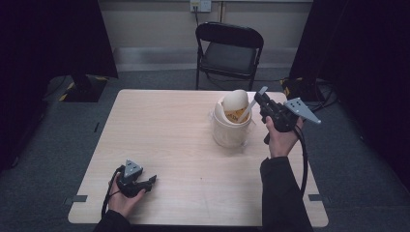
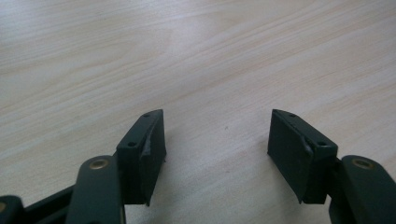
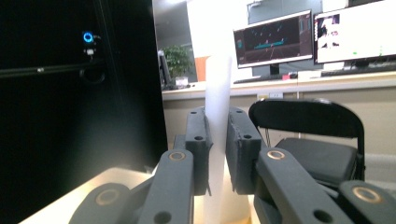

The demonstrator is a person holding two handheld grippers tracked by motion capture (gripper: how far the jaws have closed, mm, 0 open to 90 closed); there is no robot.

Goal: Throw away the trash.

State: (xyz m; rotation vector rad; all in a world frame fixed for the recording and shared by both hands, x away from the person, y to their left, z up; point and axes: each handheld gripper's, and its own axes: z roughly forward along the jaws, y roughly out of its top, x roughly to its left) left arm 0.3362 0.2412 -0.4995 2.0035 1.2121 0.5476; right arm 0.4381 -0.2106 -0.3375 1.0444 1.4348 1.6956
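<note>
Left gripper (image 1: 151, 181): rests low on the table (image 1: 164, 140) near its front left corner, held in the left hand (image 1: 123, 200); its grey plate faces up.
Left jaws: wide apart with bare wood between them in the left gripper view (image 2: 217, 154); they clamp nothing.
Table: pale wood, its left half bare apart from that gripper.
Tub (image 1: 231, 130): a white, round container standing right of centre, toward the far edge.
Egg (image 1: 235, 100): a large cream egg-shaped thing sitting in the tub's mouth, rising above the rim; a yellow label shows just beneath it.
Stick (image 1: 252, 102): a thin white strip slanting from inside the tub up to the right gripper.
Right gripper (image 1: 261, 99): raised above the table just right of the tub, in the right hand (image 1: 281, 137), near the far right corner.
Right jaws: pressed together on the stick, which stands upright between them in the right gripper view (image 3: 217, 154).
Chair (image 1: 229, 50): a black folding one on the floor beyond the far edge.
</note>
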